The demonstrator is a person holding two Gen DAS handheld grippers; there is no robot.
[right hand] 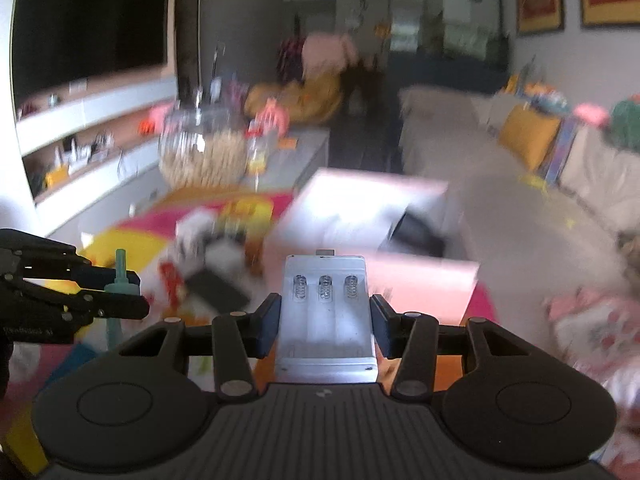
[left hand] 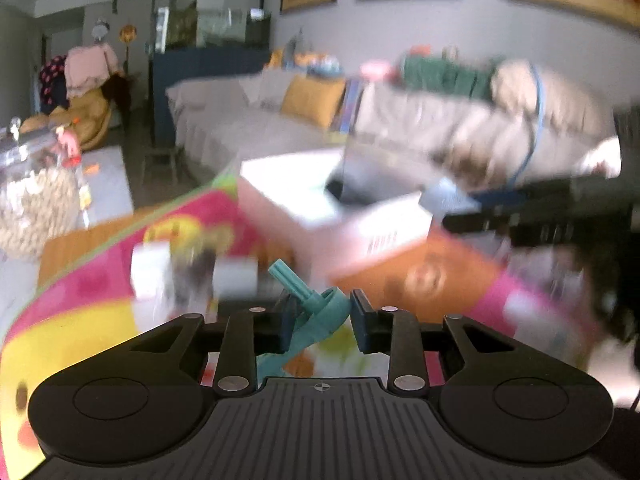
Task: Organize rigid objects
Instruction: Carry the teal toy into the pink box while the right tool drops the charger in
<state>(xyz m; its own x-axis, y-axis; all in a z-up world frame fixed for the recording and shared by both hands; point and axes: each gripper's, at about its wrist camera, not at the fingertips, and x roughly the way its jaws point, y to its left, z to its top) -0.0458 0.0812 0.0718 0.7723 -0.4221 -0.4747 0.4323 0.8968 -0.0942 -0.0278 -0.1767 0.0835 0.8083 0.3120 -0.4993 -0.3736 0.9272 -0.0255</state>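
Note:
My left gripper (left hand: 320,320) is shut on a teal plastic piece with a stem (left hand: 316,312), held above a bright pink and yellow mat (left hand: 80,312). It also shows at the left of the right wrist view (right hand: 120,292), with the teal piece (right hand: 120,280) upright between its fingers. My right gripper (right hand: 324,320) is shut on a white battery holder with three springs (right hand: 326,320). An open pink and white cardboard box (left hand: 316,200) stands ahead on the mat; it also shows in the right wrist view (right hand: 372,216). Both views are motion-blurred.
A glass jar of pale pieces (right hand: 204,148) stands at the mat's far left. Small white and dark items (right hand: 212,256) lie on the mat before the box. A beige sofa (left hand: 248,120) with a yellow cushion lies behind. The right gripper's dark body (left hand: 560,216) reaches in from the right.

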